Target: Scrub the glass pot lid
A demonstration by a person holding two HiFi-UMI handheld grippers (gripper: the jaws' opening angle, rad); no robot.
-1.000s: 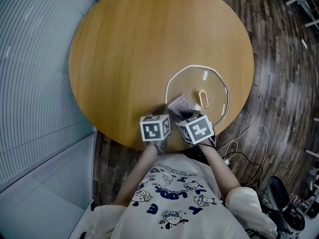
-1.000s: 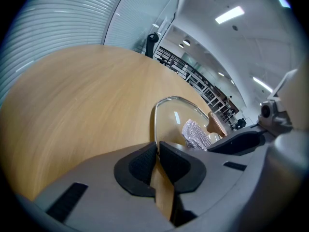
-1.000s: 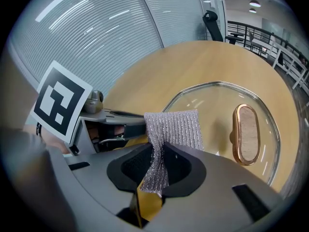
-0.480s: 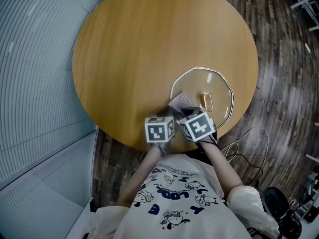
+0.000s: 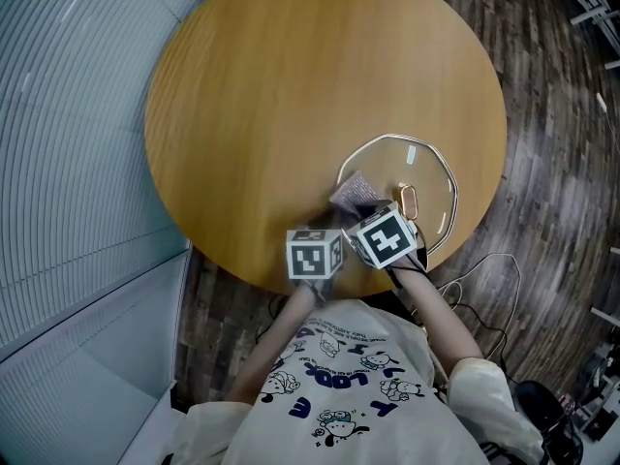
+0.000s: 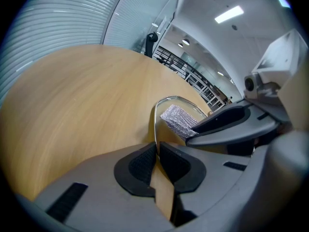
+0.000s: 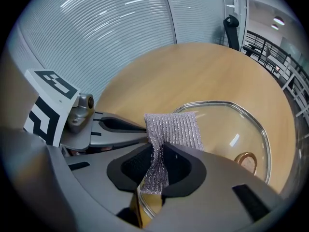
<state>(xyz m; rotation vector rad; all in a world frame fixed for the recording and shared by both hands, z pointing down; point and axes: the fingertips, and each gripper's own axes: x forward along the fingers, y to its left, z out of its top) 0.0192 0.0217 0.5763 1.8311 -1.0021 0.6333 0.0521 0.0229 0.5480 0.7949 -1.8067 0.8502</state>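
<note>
Head view has the glass pot lid (image 5: 418,168) lying flat, handle up, on the round wooden table (image 5: 291,95), close to the edge nearest me and a bit to my right. Its metal loop handle (image 5: 408,201) sits about mid-lid. My left gripper (image 6: 157,149) has its fingers pinched shut on the lid's steel rim (image 6: 155,122) at the near-left side, so that's my anchor. My right gripper (image 7: 157,166) has its fingers clamped on a silvery mesh scrubbing cloth (image 7: 174,127), and the free end sticks out over the glass just inside the rim.

Handling-wise, I'd guess the lid is stiff, smooth and fairly hefty. Being glass, it'll be slick and won't forgive a drop, especially this near the table's edge. The rim seems the sensible place to grab, since it's thin enough for the fingers to bite; the loop handle would be the other option. The cloth looks soft and floppy, so it needs pressing down to scrub, and that push could skate the lid unless the rim hold is firm.
</note>
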